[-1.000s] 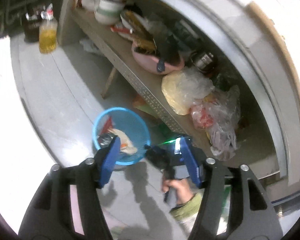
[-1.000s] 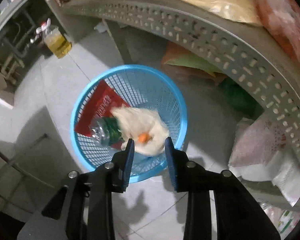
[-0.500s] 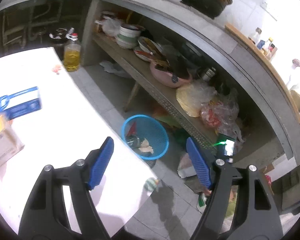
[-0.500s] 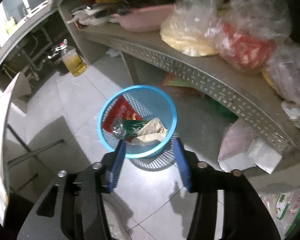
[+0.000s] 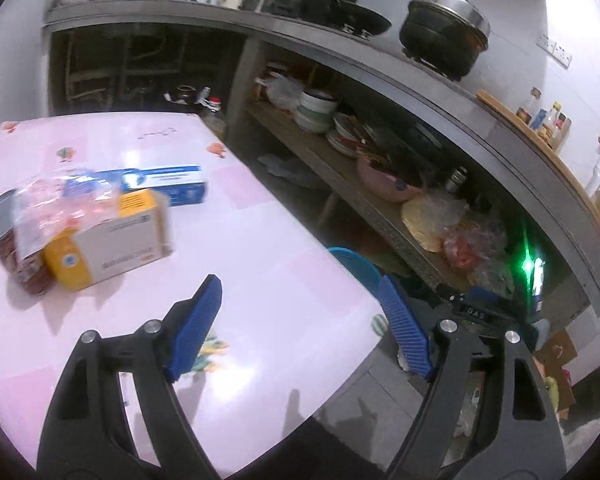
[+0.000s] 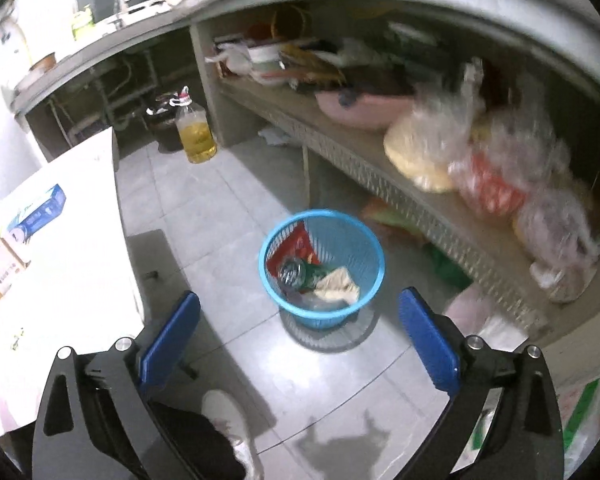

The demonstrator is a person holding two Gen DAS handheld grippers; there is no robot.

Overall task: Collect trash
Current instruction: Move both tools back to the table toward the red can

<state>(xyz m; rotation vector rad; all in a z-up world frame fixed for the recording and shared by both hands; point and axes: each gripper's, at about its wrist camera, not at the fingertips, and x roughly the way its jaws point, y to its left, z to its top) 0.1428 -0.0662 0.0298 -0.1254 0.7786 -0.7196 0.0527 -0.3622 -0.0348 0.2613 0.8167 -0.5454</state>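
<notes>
Two views, left first: my left fingers (image 5: 300, 328) gape wide over the pink worktop (image 5: 260, 248), gripping nothing; a yellow-ended box (image 5: 112, 240) and what looks like a blurred can (image 5: 4, 232) sit ahead. Right view: my right fingers (image 6: 298, 344) spread wide, empty, above the blue basket (image 6: 364, 248) on the floor, trash (image 6: 320, 280) inside.

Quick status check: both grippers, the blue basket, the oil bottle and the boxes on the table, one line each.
left gripper: open, empty, over the table edge
right gripper: open, empty, above the floor
blue basket: upright on the floor, holding trash
oil bottle: upright, capped, partly full
white-and-yellow box: closed, on the pink table
blue box: closed, lying flat
</notes>
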